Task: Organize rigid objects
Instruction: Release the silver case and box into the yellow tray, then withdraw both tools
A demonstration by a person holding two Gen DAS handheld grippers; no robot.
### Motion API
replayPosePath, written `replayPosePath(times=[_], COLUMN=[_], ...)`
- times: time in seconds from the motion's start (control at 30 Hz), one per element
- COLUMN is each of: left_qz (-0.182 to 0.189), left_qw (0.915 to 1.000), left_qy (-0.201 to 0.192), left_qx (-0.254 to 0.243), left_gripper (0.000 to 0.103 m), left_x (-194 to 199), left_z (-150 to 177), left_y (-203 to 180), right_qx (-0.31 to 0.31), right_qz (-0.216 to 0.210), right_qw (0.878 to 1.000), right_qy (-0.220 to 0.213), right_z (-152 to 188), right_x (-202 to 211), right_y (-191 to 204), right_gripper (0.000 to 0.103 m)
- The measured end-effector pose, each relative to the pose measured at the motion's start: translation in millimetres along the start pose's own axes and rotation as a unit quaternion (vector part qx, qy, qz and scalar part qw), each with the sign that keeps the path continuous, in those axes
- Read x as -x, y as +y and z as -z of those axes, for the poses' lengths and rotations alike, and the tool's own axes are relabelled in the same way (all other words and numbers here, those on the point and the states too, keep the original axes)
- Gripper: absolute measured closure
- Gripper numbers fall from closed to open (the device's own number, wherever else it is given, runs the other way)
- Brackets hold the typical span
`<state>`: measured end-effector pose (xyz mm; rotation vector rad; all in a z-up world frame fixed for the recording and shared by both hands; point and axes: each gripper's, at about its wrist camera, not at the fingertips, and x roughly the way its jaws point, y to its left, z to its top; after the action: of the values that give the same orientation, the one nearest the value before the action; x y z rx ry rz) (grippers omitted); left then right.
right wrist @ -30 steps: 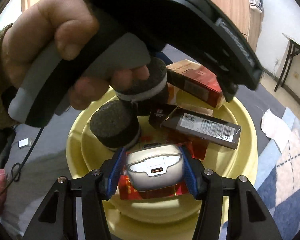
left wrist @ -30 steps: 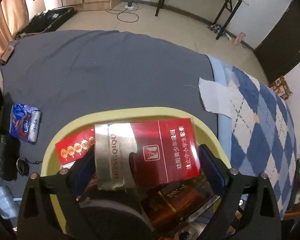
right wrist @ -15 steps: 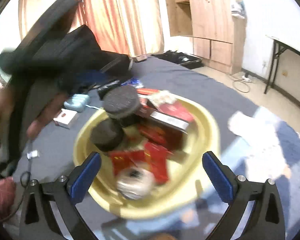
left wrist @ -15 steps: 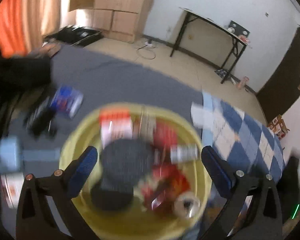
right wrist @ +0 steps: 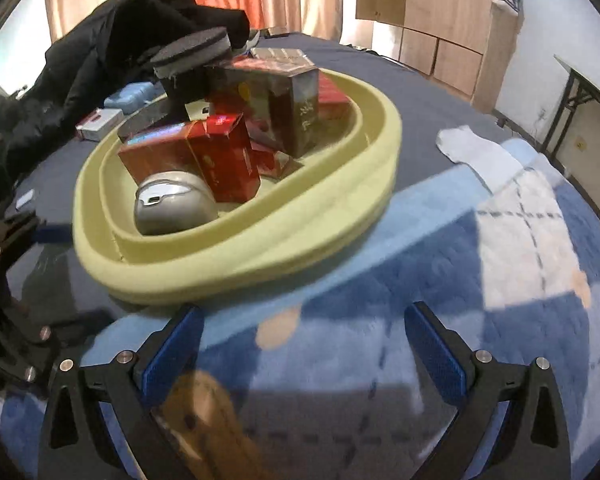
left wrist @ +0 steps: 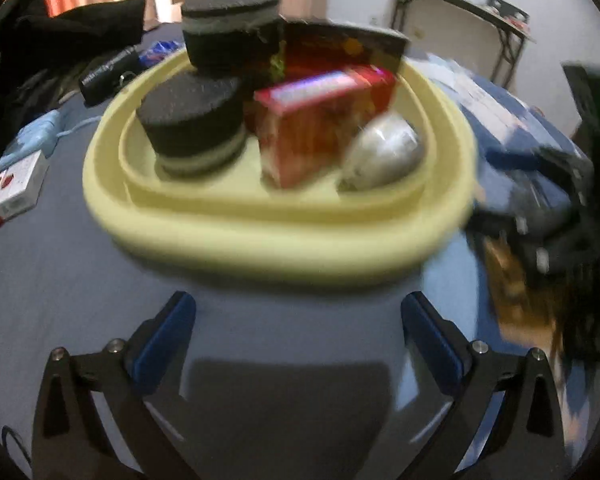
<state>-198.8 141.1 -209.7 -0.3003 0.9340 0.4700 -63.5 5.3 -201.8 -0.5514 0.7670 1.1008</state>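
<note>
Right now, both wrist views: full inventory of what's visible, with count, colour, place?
Pale yellow oval plastic basin: 1, on the dark grey bedcover.
Black round foam pucks with a grey band: 2, in the basin's left part, one higher.
Red cardboard boxes: several, middle of the basin; exact count unclear.
Dark brown glossy box: 1, upright behind the red ones.
Silver rounded case: 1, basin's near edge.
White-and-red small box: 1, on the cover left of the basin.
Light blue pouch: 1, beside it.
Black clothing: heap, behind the basin.
Blue-and-white checked blanket: 1, right of the basin.
White cloth: 1, on the blanket's edge.
Left gripper: open, empty.
Right gripper: open, empty.
</note>
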Motion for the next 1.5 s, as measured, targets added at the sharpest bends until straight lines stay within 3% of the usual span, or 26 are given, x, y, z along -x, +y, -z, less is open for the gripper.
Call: replayPosePath(times=[0.2, 0.37, 1.5], left_qz=[-0.023, -0.01, -0.012], left_qw=[0.9996, 0.9999, 0.9998], left_qy=[-0.015, -0.013, -0.013], left_qx=[-0.004, 0.006, 0.004], left_gripper=[0.0, 0.0, 0.0], left_x=[-15.3, -14.4, -14.5], left_z=[-15.0, -14.4, -14.9], left_y=[-2.1, 1.2, 1.9], right_qx=[0.021, 0.016, 0.016], right_qz=[0.016, 0.011, 0.014], right_qw=[1.0, 1.0, 1.0], right_qy=[-0.005, -0.008, -0.009], right_z=[-9.9, -1.9, 1.3], right_x=[-15.3, -12.5, -7.2], right_y=[15.1, 12.1, 5.2], right_gripper=[0.0, 0.0, 0.0])
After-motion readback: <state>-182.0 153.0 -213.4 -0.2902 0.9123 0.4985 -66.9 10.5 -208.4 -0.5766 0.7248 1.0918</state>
